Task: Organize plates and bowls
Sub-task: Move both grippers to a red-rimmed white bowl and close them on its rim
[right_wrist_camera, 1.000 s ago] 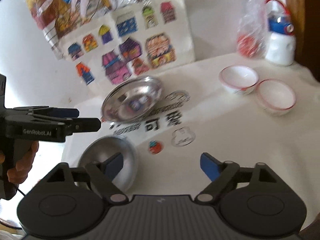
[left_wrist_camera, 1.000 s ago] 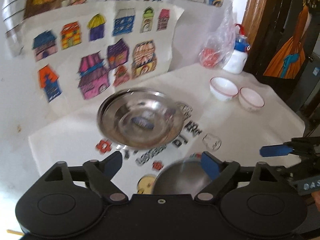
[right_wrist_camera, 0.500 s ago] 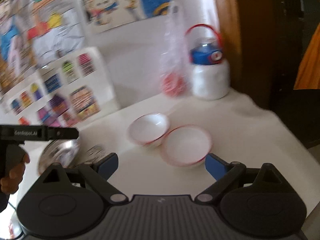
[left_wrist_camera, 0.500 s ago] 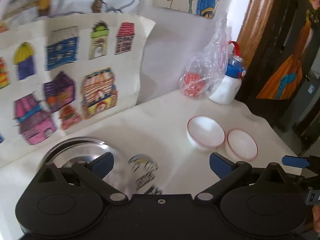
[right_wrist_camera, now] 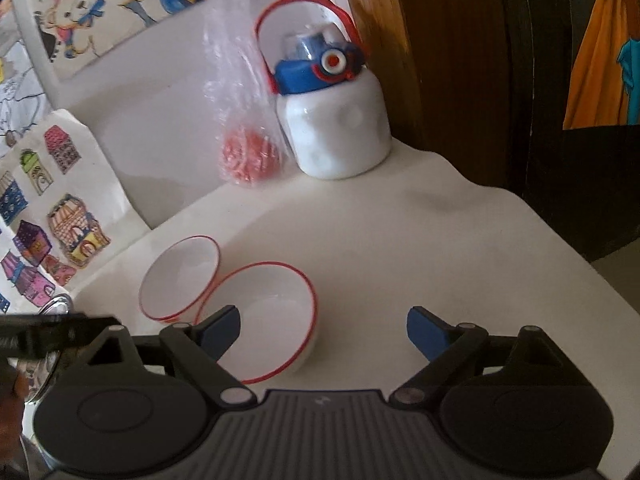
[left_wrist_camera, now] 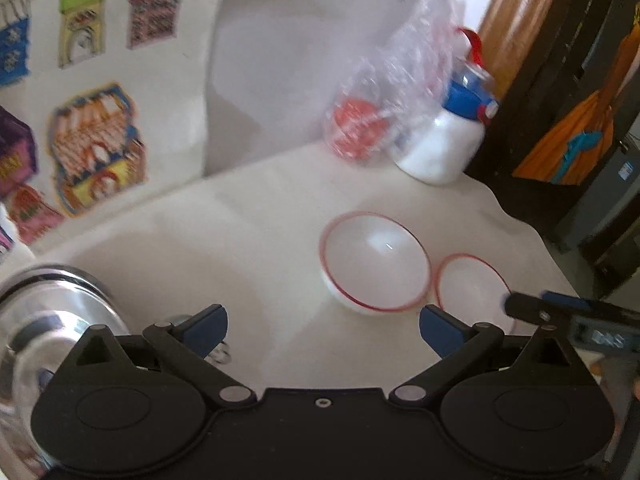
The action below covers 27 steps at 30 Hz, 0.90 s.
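Both grippers are closing in on the 2 red-rimmed white bowls, which sit side by side, rims touching or nearly so, on the right part of the white worktop [right_wrist_camera: 460, 248]; the step in hand looks like the approach to pick them up. The left gripper [left_wrist_camera: 322, 326] has its fingers spread wide and empty, with the left bowl [left_wrist_camera: 376, 264] just beyond them. The right gripper [right_wrist_camera: 322, 330] is also wide with nothing pinched, though its fingers are narrowing slightly; its left finger [right_wrist_camera: 220, 330] hangs over the right bowl [right_wrist_camera: 264, 320].

A steel plate [left_wrist_camera: 44, 320] lies at the near left. A water bottle [right_wrist_camera: 332, 116] and a plastic bag [right_wrist_camera: 244, 120] stand at the far wall.

Next, each gripper probably needs to straddle a bowl's rim, 1 finger inside and 1 outside, before squeezing. The glazed walls may slip, so a firm bite low on the rim would help.
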Motion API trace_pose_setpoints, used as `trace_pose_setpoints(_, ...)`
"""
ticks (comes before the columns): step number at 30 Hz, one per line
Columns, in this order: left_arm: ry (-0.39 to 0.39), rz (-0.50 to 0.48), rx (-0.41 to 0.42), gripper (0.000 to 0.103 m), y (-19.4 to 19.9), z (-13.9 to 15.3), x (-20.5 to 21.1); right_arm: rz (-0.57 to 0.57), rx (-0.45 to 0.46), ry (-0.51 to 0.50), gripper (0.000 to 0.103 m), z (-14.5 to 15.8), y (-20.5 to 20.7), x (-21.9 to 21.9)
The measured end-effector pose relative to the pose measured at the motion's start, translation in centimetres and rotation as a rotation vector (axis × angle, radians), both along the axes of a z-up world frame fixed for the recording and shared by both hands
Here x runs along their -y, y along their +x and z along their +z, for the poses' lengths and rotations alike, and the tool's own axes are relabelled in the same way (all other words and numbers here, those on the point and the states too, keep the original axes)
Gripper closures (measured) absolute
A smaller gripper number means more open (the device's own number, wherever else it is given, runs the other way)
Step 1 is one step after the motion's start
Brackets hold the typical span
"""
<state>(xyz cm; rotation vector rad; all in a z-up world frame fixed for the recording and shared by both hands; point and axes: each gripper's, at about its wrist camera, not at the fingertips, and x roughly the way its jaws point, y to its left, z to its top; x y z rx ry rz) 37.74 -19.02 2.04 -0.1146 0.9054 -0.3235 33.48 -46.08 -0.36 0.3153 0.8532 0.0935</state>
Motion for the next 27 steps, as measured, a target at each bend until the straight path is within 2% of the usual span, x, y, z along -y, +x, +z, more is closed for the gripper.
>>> trace_pose_setpoints(4,-0.021,0.027,-0.027,0.002,-0.7,-1.1,1.5,0.002,-0.013,0.01,0.023,-0.5,0.6,0.2)
trace_pose_setpoints(6,-0.019,0.043,-0.032,0.007,-0.9,-1.5,2.4,0.005,-0.016,0.016,0.036,-0.6,0.7,0.3)
trace_pose_setpoints(12,-0.012,0.018,-0.031,0.021,-1.3,-1.9,5.1,0.014,-0.024,0.031,0.056,-0.8,0.8,0.3)
trace_pose_setpoints(16,-0.051,0.009,-0.048,0.03,-1.1,-1.9,6.2,0.016,-0.023,0.05,0.065,-0.9,0.8,0.3)
trace_pose_setpoints(18,-0.058,0.011,-0.062,0.043,-0.9,-2.0,6.6,0.017,-0.022,0.059,0.069,-0.9,0.8,0.3)
trace_pose_setpoints(24,-0.103,0.028,-0.1,0.058,-0.2,-2.5,7.1,0.023,-0.023,0.078,0.084,-0.9,0.8,-0.1)
trace_pose_setpoints(27,-0.124,0.032,-0.124,0.065,0.1,-2.9,7.3,0.024,-0.028,0.086,0.086,-0.9,0.8,-0.3)
